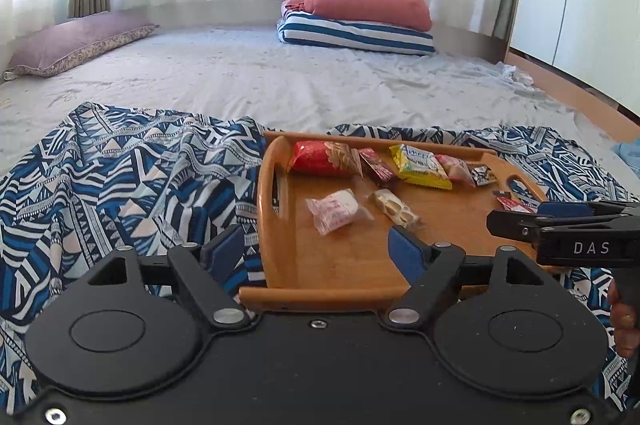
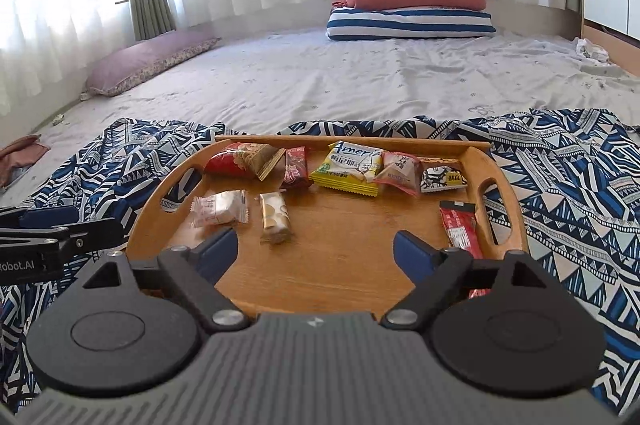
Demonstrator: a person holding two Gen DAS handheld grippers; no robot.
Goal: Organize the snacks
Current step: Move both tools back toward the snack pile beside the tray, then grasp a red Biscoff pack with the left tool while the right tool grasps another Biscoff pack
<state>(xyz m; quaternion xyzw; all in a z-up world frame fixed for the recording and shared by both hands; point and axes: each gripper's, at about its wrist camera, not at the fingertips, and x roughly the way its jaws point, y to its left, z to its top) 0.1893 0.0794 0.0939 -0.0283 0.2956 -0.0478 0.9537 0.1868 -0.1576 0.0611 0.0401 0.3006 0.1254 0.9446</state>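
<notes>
Fingers of both tools stand spread wide with nothing between them: the right gripper (image 2: 314, 249) hovers over the near half of the oval bamboo tray with cut-out handles (image 2: 344, 265), and the left gripper (image 1: 316, 249) hangs at the tray's near left corner, one blue pad (image 1: 224, 251) over the blue-and-white geometric-patterned cloth (image 1: 120, 177) and the other over the wood.

Five packets already sit in a row along the tray's far edge, from left to right: a red crinkled wafer pack (image 2: 236, 159), a small dark-red bar (image 2: 296, 167), a yellow packet with printed lettering (image 2: 348, 167), a pink pouch (image 2: 402, 171) and a small black-and-white packet (image 2: 444, 177). Three pieces lie loose: a clear-wrapped white sweet (image 2: 218, 211) near the left handle, a clear-wrapped beige nougat bar (image 2: 274, 219) just beside it, and a long red sachet (image 2: 458, 229) by the right handle (its near end is hidden behind the right tool's finger).

By my reading the sorting is partly done, with a far row made and a second row yet to be formed. Next, the right tool would probably go for the nougat bar, which lies just ahead of its left pad. That calls for lowering the pads flat to the wood, straddling the bar across its narrow side, and closing gently, since the slick wrapper may skid on bamboo.
</notes>
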